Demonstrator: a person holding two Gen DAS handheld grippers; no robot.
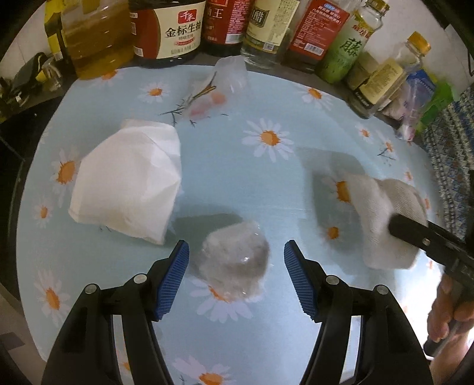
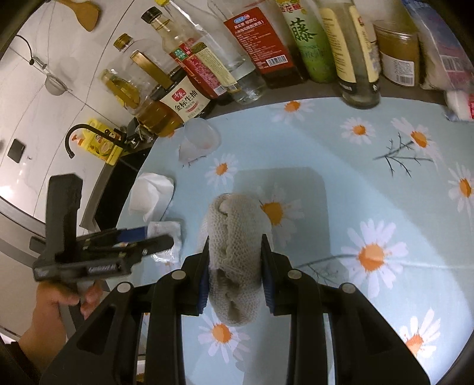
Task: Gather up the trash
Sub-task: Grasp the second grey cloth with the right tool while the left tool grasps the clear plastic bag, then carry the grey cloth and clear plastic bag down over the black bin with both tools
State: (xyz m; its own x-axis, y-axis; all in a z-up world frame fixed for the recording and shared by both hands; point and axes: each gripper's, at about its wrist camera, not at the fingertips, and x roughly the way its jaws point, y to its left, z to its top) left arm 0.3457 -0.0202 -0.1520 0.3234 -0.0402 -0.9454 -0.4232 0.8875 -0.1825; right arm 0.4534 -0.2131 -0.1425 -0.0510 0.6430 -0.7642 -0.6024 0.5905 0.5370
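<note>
Widest of all is the table point(image 1: 237, 165), spread with a pale blue daisy-print cloth, and along its far edge from eleven round to one o'clock stands a row of condiment bottles point(image 1: 177, 26) — soy sauce, oil, vinegar, a green-labelled one.

Next in size, the left gripper point(image 1: 236, 251), its blue-padded fingers point(image 1: 174, 278) spread wide apart and holding nothing. Sitting right in the gap between them, on the cloth, is a crumpled clear plastic wrapper point(image 1: 234, 260); I can't tell whether either pad touches it.

The right gripper point(image 2: 234, 251) comes in from four o'clock in the left view, and its fingers are clamped on a rolled knitted off-white cloth point(image 2: 234, 251), one finger against each side. The roll's far end points off toward twelve in the right wrist view.

At ten o'clock of the left view, a big white crumpled paper napkin point(image 1: 127, 183) lies on the cloth, just beside the plastic wrapper.

Further back at twelve, near the bottles, there's a clear plastic cup point(image 1: 219, 88), tipped on its side, with something orange showing inside or through it — hard to say which.
</note>
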